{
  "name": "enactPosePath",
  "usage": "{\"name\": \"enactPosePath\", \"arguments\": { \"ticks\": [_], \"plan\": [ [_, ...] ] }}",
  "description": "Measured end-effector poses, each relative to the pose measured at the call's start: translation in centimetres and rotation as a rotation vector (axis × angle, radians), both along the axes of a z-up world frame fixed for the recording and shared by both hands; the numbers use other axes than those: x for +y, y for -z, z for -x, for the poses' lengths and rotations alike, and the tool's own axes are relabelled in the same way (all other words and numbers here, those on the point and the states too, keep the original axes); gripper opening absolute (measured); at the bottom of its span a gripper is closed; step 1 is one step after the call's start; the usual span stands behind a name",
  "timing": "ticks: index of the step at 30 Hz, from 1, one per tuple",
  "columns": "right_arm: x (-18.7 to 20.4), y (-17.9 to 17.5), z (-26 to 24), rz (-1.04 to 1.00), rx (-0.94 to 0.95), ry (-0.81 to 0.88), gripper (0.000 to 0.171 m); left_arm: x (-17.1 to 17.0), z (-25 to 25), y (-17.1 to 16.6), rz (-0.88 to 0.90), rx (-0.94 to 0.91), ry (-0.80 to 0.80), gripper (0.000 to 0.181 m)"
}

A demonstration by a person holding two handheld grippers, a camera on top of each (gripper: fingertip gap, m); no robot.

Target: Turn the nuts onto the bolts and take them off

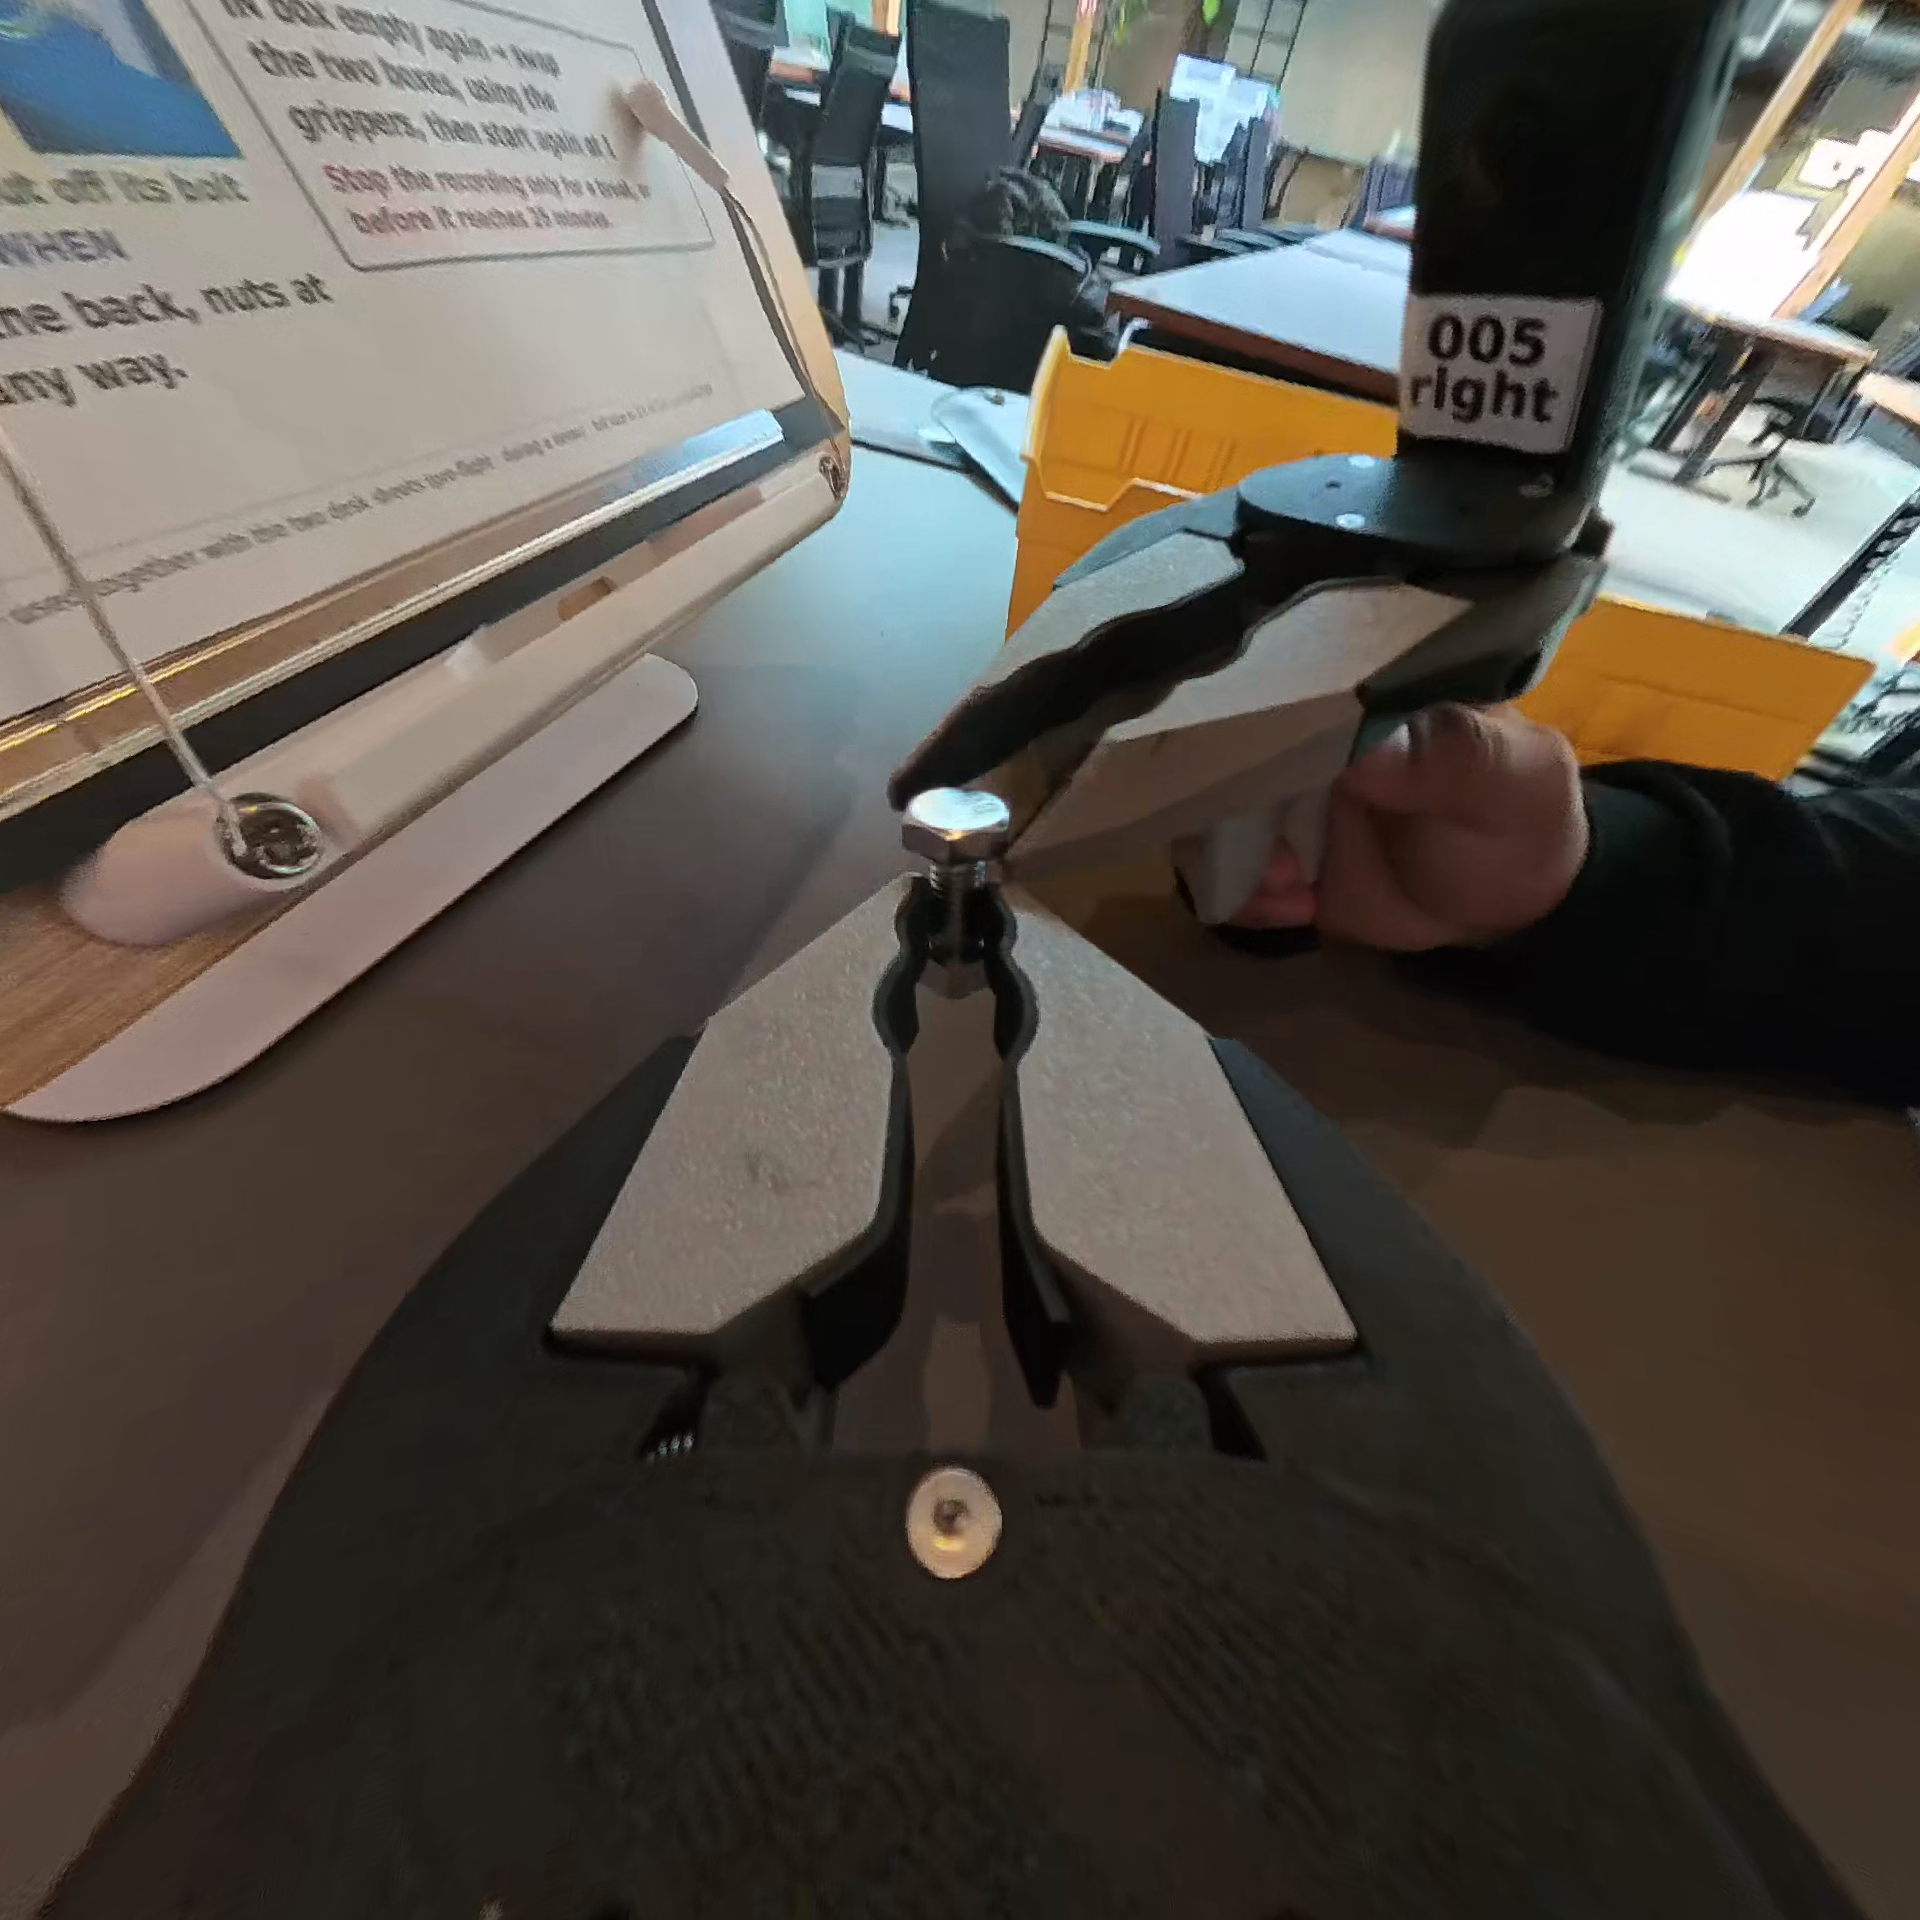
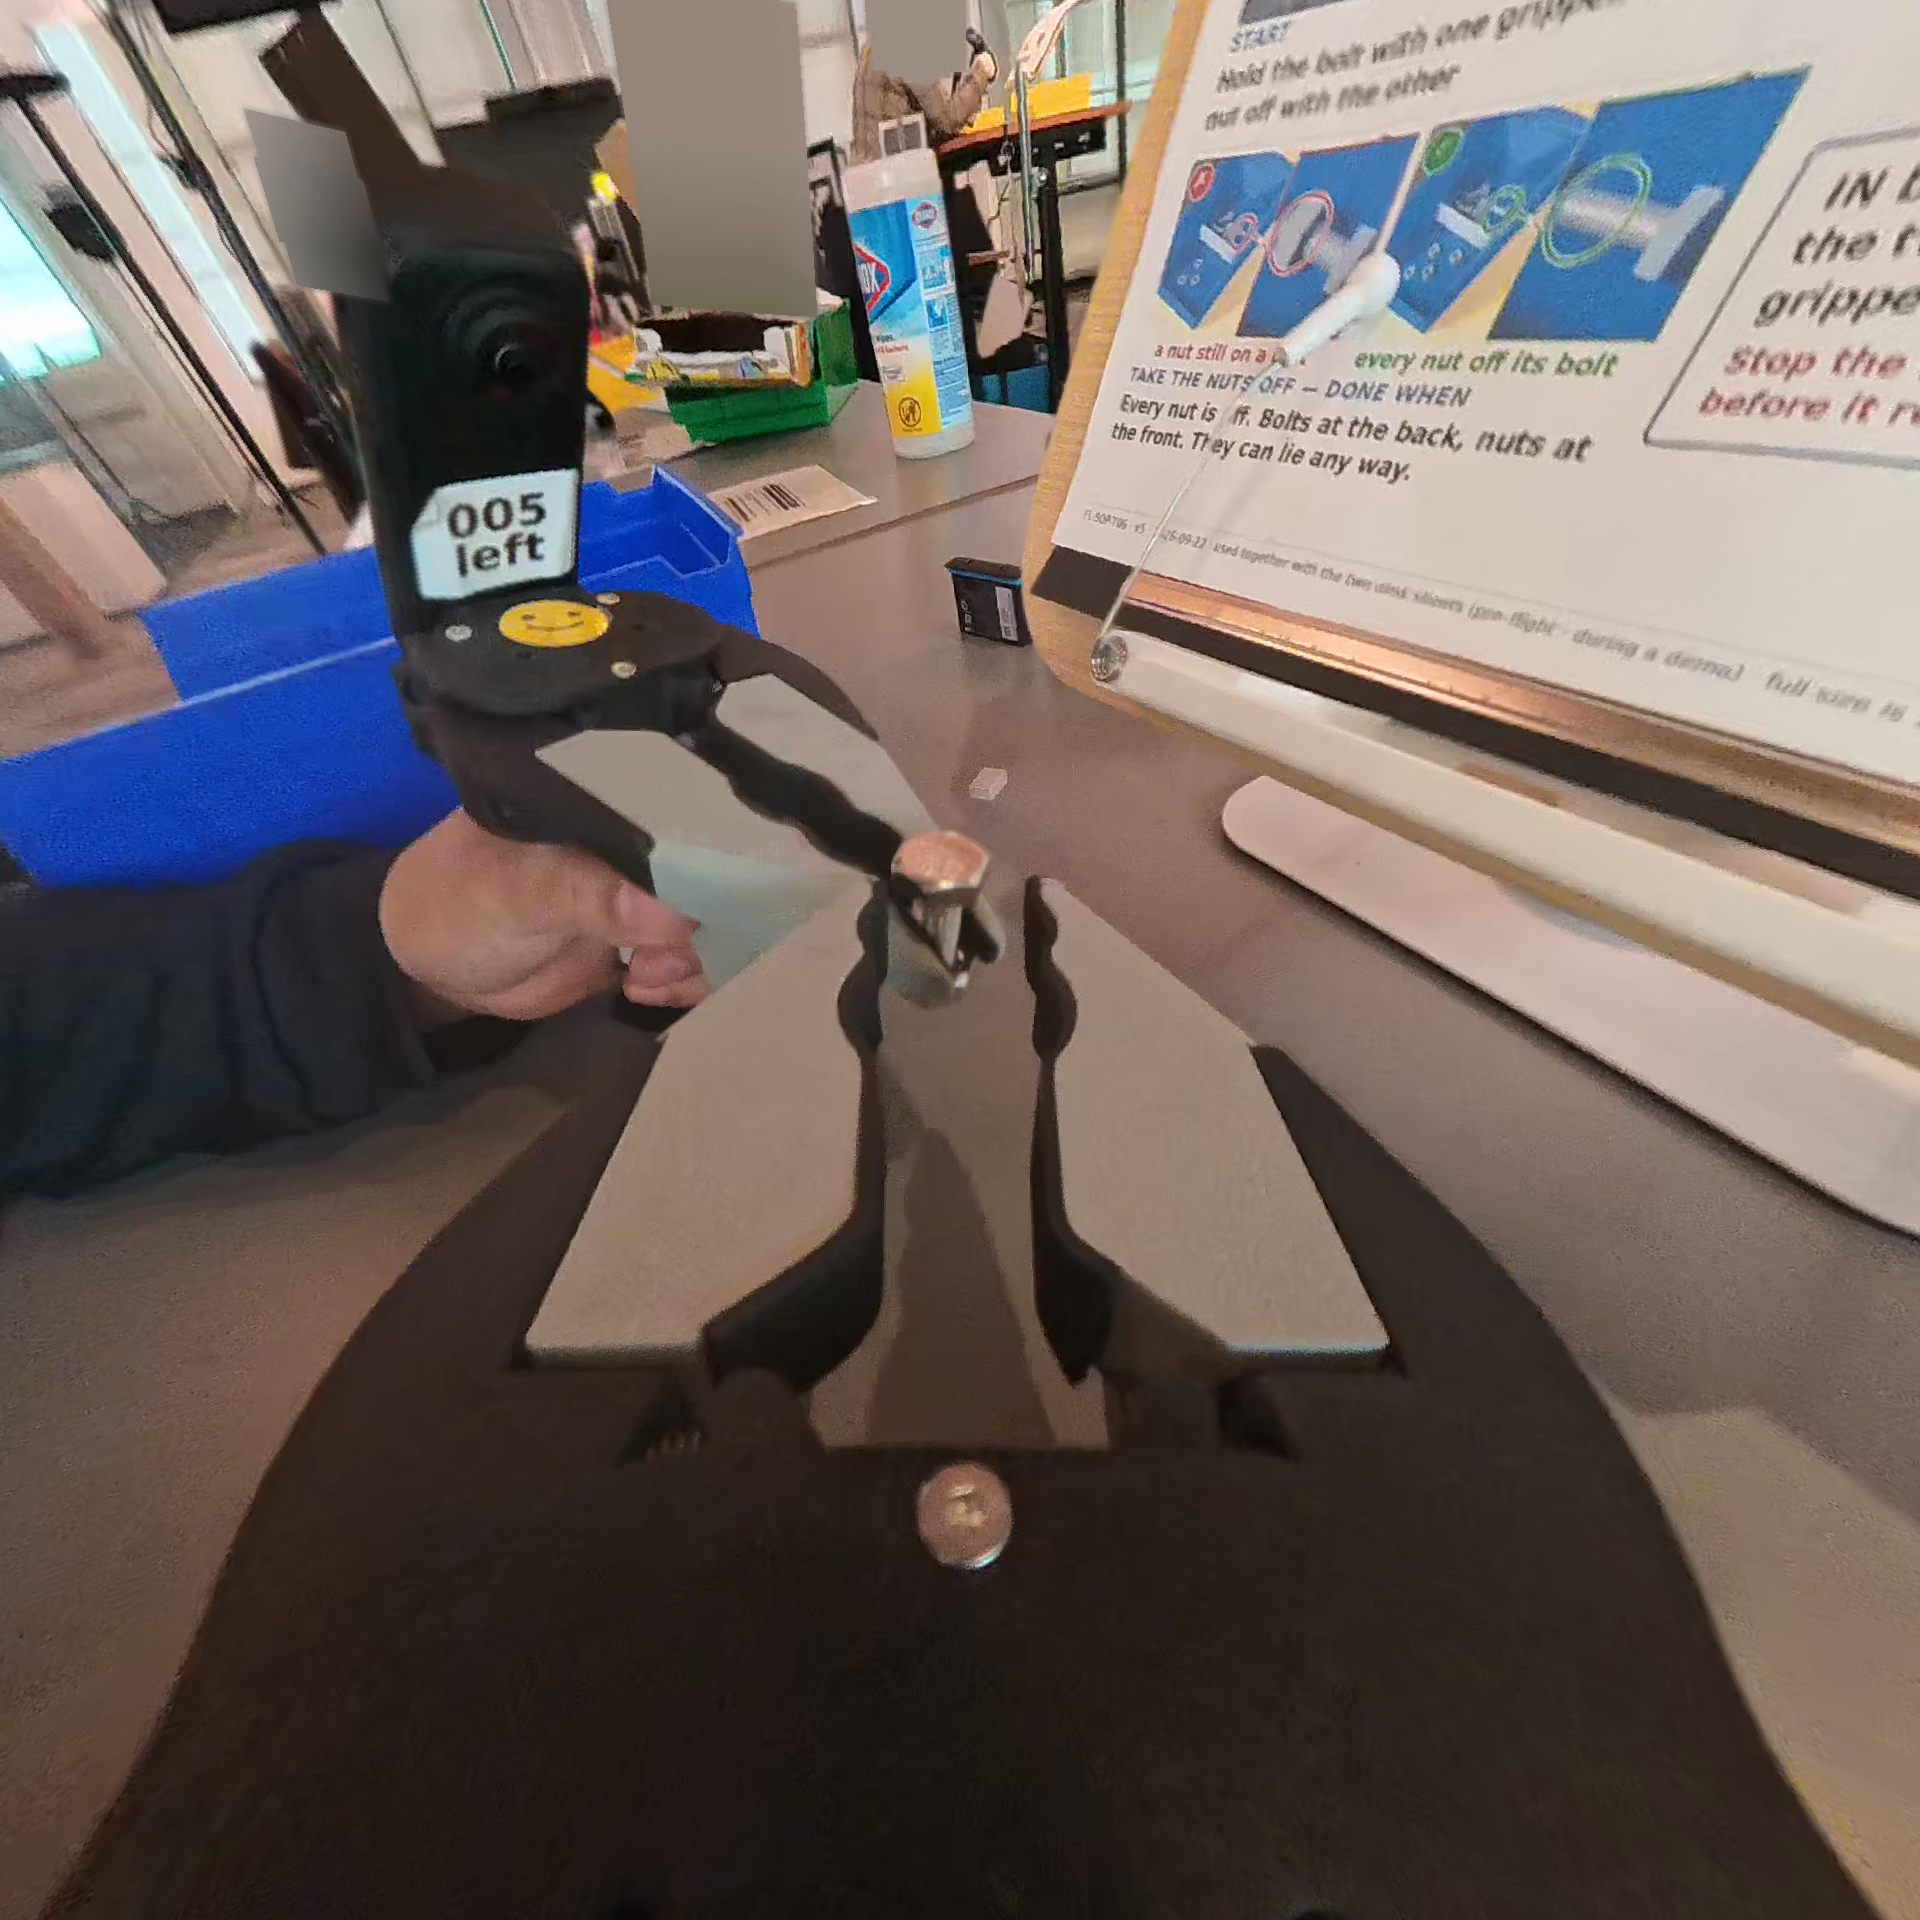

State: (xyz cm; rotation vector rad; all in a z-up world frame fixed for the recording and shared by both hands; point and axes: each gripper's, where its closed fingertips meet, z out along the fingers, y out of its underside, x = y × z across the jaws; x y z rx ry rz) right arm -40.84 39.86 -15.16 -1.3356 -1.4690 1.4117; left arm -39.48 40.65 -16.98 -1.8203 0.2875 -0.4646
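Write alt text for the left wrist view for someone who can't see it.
The left claw is shut on an upright bolt, head on top, above a dark table. The right claw, held by a hand, reaches the bolt head from the right, before a yellow bin.

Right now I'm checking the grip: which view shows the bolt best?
The left wrist view: the bolt stands sharp, head up, thread clamped between the left fingers. In the right wrist view it is blurrier and partly hidden.
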Motion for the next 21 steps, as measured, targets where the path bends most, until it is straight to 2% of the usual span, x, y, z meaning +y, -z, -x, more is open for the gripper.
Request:
{"name": "enactPosePath", "arguments": {
  "ticks": [4,13,21],
  "plan": [
    [-0.5,0.1,0.0,0.085,-0.009,-0.059,0.017,0.2,-0.6,0.9,0.004,0.144,-0.005,0.008],
    [0.2,2.0,0.4,0.022,-0.108,-0.009,0.014,0.5,1.3,2.6,0.007,0.557,-0.148,0.007],
    [0.1,3.0,0.9,-0.057,-0.15,0.023,0.015,0.9,1.6,3.6,0.043,0.565,-0.135,0.008]
  ]
}}
